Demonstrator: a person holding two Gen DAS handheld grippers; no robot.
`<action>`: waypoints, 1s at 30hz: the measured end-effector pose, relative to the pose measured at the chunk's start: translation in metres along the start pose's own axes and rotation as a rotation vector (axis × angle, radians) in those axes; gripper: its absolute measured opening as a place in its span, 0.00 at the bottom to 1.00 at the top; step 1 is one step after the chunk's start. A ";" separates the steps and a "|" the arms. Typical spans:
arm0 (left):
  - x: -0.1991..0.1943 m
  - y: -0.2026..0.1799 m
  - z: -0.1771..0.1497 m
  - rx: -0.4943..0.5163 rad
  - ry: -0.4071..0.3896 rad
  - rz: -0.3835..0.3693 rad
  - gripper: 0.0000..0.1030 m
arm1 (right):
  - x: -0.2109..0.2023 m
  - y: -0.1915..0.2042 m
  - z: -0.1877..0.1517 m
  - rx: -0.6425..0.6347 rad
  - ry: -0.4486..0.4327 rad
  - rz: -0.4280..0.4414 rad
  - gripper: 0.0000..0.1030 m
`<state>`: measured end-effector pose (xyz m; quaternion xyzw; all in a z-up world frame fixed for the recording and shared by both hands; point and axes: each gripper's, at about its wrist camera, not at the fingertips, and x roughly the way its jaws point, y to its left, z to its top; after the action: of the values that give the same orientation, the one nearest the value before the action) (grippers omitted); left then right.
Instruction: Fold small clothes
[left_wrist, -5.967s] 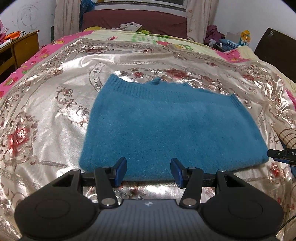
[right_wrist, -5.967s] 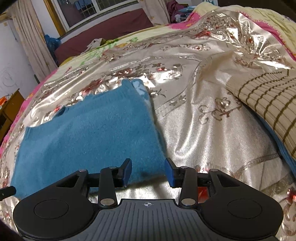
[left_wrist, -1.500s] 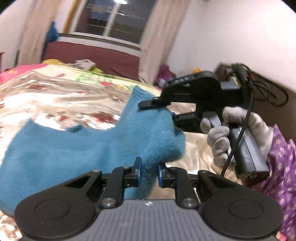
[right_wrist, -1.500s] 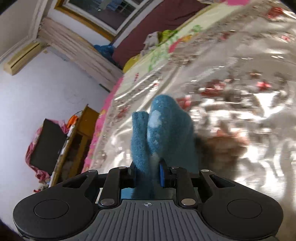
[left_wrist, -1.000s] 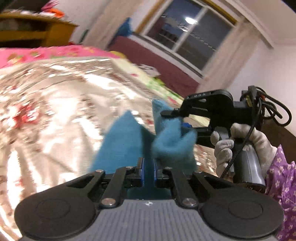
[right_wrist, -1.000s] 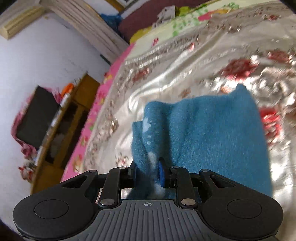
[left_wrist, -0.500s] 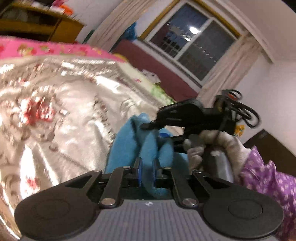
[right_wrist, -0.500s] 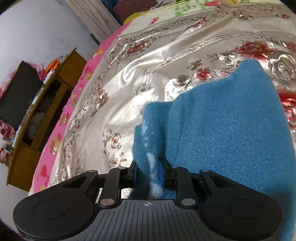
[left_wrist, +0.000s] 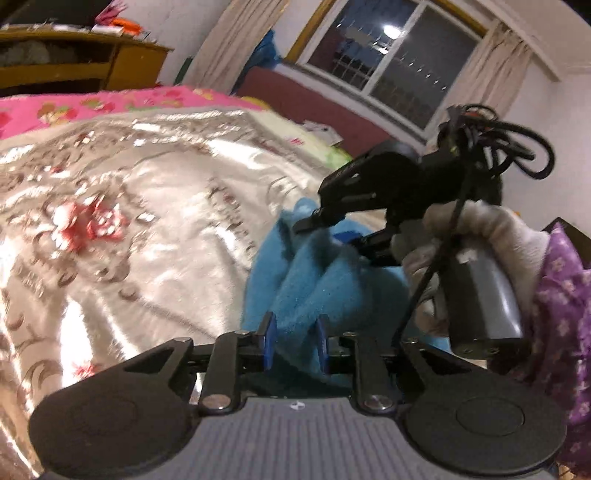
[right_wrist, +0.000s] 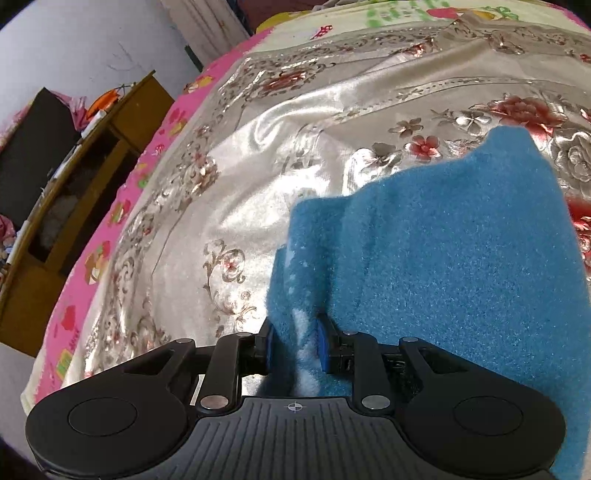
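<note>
A blue knit garment (left_wrist: 325, 280) is bunched on the bed cover (left_wrist: 147, 221), w/ a fold caught between the jaws of both grippers. Left gripper (left_wrist: 294, 343): jaws are opening, fabric is seen between them; whether the pads are pressed on it can't be told. Right gripper (right_wrist: 295, 349): jaws are opening slightly, but a blue and white fold is gripped between the pads. Ahead of the left jaws and to their right, a gloved hand (left_wrist: 476, 251) is seen around the right gripper's handle.
</note>
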<state>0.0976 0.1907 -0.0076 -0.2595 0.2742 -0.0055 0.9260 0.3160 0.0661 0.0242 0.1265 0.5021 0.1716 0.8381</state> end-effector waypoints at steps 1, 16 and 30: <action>0.002 0.002 -0.001 -0.004 0.011 0.008 0.26 | 0.003 0.003 -0.001 -0.004 0.001 -0.001 0.25; 0.018 0.009 -0.011 0.000 0.108 0.090 0.32 | -0.036 0.004 -0.014 -0.093 -0.032 0.174 0.37; 0.016 0.007 -0.011 0.001 0.098 0.109 0.32 | -0.023 0.028 -0.058 -0.446 -0.014 0.032 0.18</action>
<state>0.1044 0.1895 -0.0267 -0.2429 0.3330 0.0320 0.9105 0.2502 0.0847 0.0267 -0.0529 0.4438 0.2910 0.8459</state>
